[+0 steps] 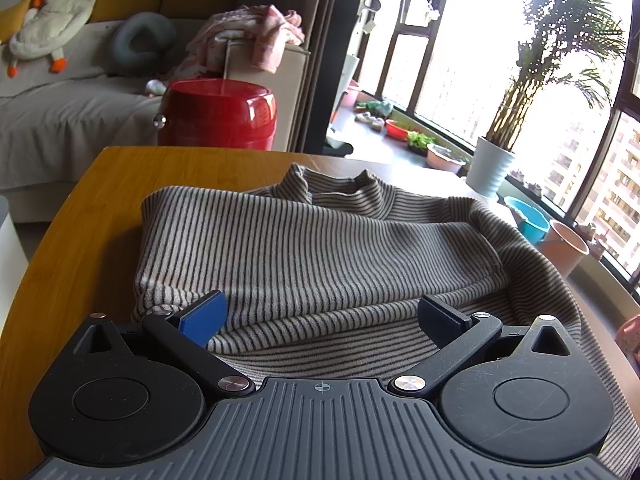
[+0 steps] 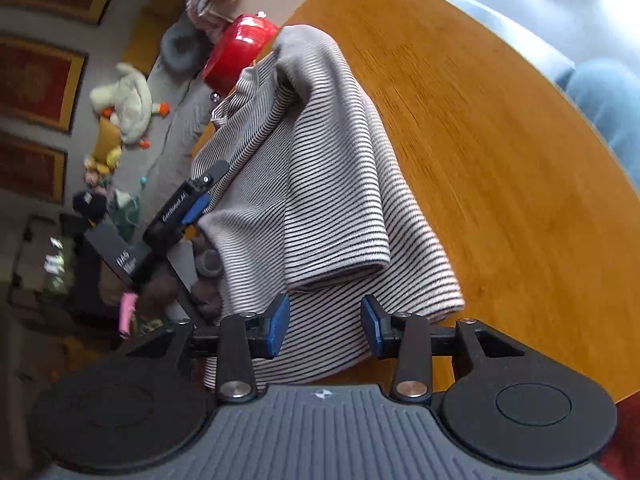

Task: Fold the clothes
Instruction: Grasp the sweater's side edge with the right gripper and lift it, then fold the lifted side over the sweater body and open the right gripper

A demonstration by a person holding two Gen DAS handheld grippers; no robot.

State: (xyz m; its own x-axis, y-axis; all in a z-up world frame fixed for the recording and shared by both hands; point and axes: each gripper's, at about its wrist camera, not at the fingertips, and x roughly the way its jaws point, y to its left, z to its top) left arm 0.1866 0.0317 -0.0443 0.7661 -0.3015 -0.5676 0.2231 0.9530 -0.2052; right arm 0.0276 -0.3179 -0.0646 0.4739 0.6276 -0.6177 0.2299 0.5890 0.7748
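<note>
A grey striped sweater (image 1: 312,240) lies partly folded on the wooden table (image 1: 120,184), collar at the far side, one folded layer on top. My left gripper (image 1: 320,320) is open, its blue pads spread wide just above the near hem, holding nothing. In the right wrist view the same sweater (image 2: 320,184) lies along the table (image 2: 500,160). My right gripper (image 2: 324,326) is open over the sweater's near edge, with cloth between the pads but not pinched. The left gripper (image 2: 196,200) shows there at the sweater's left edge.
A red stool (image 1: 218,118) stands beyond the table's far edge, with a sofa (image 1: 60,112) holding a plush duck and clothes behind it. Windows, a potted plant (image 1: 492,164) and buckets (image 1: 528,222) are to the right. The table edge curves close on the left.
</note>
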